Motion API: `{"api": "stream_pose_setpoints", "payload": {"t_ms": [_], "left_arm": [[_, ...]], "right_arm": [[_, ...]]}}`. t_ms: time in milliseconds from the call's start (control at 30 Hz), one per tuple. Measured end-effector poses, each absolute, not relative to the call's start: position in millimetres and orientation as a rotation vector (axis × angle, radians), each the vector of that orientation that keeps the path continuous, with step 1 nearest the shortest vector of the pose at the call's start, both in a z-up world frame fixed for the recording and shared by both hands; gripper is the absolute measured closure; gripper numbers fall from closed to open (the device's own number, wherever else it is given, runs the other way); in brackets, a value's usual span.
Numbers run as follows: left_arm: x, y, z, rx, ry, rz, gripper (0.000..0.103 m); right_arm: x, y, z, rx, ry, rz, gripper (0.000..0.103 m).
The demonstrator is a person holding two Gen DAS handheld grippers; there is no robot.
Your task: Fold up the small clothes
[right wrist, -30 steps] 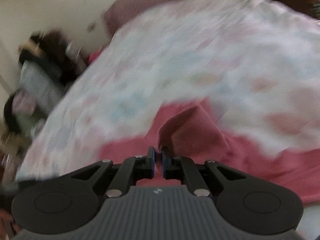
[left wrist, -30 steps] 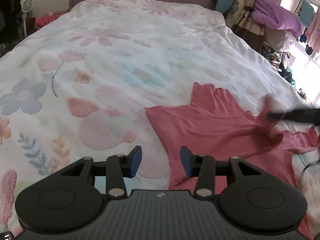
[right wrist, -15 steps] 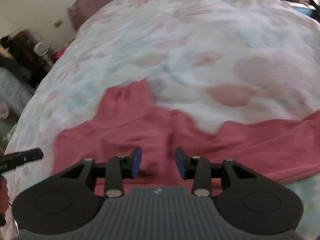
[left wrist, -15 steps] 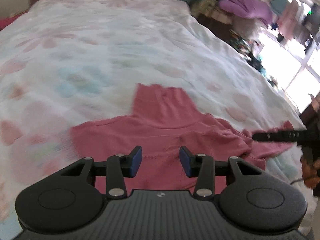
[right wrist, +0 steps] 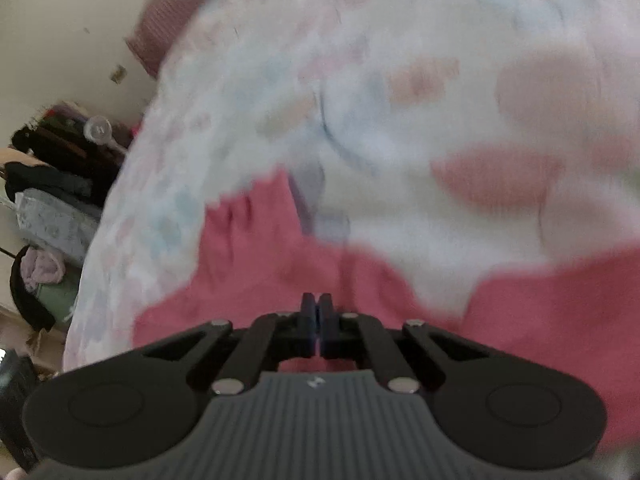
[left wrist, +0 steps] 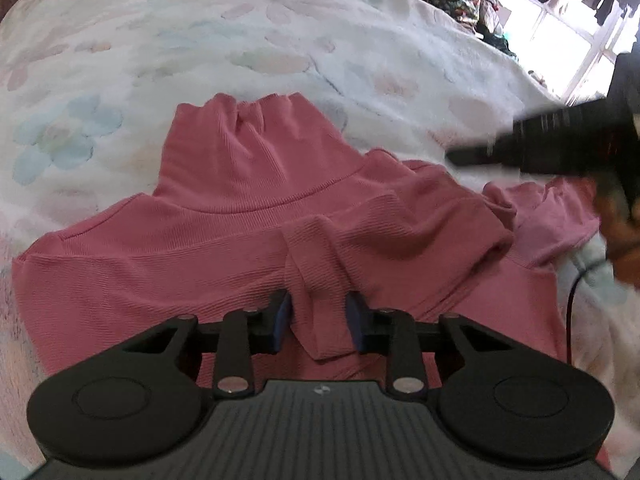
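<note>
Pink ribbed top [left wrist: 248,200] lying on the flowered bedspread [left wrist: 200,40], a gripper at each side.

The top is a soft, finely ribbed knit with a tall collar that rises in loose pleats toward the far side of the bed; its body spreads wide and rumpled across the quilted, pastel-flowered cover. The left gripper [left wrist: 319,318] has a raised fold of this cloth standing between its blue-padded fingers [left wrist: 282,316], which are closing in on it, the pads at the sides of the fold. The right gripper [right wrist: 318,322] has its fingers pressed together; the right wrist view is too blurred to tell whether any cloth is pinched between them, though the top lies directly beneath. In the left wrist view it appears as a dark blurred bar by the top's crumpled right end.
</note>
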State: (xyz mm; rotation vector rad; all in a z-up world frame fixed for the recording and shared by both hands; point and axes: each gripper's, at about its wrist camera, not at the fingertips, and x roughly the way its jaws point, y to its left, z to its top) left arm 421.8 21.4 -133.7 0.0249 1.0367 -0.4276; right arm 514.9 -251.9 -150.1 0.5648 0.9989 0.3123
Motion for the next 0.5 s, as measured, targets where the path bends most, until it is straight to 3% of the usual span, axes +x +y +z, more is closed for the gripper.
{"api": "stream_pose_setpoints", "payload": {"t_ms": [167,300,500], "left_arm": [[422.5,21.3,-129.3,0.022,1.044,-0.42,0.069],[423.7,21.1,-103.5,0.031,1.015,-0.455,0.069],[451.5,-16.8,-72.0,0.188,1.029,-0.552,0.069]], "right_arm": [[527.2,-258.8,-141.3,0.53,0.977,0.323,0.103],[503.2,-258.9,-129.1,0.47,0.995,0.348,0.091],[457.1,-254.5,-124.7,0.437,1.046,0.333,0.087]]}}
